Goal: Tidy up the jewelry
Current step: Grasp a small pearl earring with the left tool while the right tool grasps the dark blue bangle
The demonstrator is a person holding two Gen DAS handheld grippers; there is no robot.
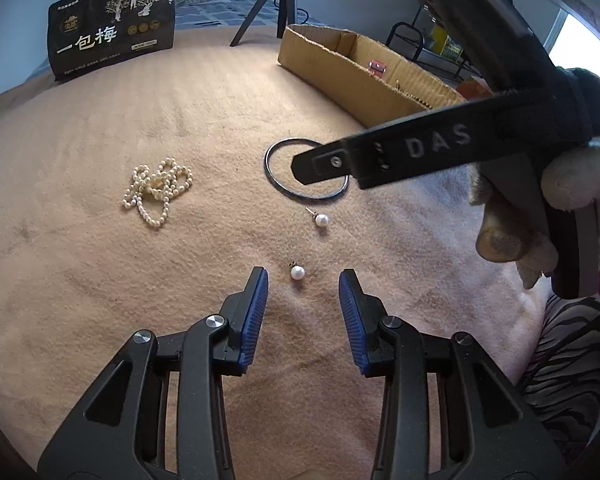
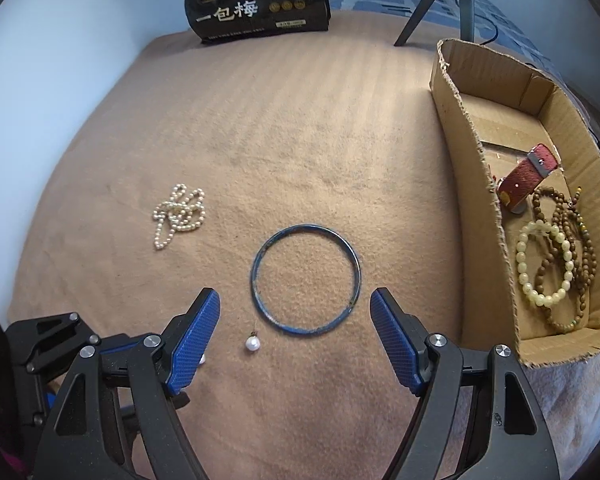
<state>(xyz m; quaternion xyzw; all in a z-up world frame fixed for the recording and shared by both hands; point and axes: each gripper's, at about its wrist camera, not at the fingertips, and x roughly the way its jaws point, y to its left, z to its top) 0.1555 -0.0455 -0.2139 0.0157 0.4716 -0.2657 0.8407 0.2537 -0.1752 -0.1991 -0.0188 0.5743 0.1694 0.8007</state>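
On the tan blanket lie a pearl necklace, a dark blue bangle and two pearl earrings. My left gripper is open and low, with the nearer earring between its fingertips. My right gripper is open and empty, just short of the bangle; one earring lies between its fingers. In the left wrist view the right gripper's body hangs over the bangle.
An open cardboard box at the right holds a red pouch and bead bracelets. A black snack bag and a tripod stand at the back. The blanket ends at a blue wall on the left.
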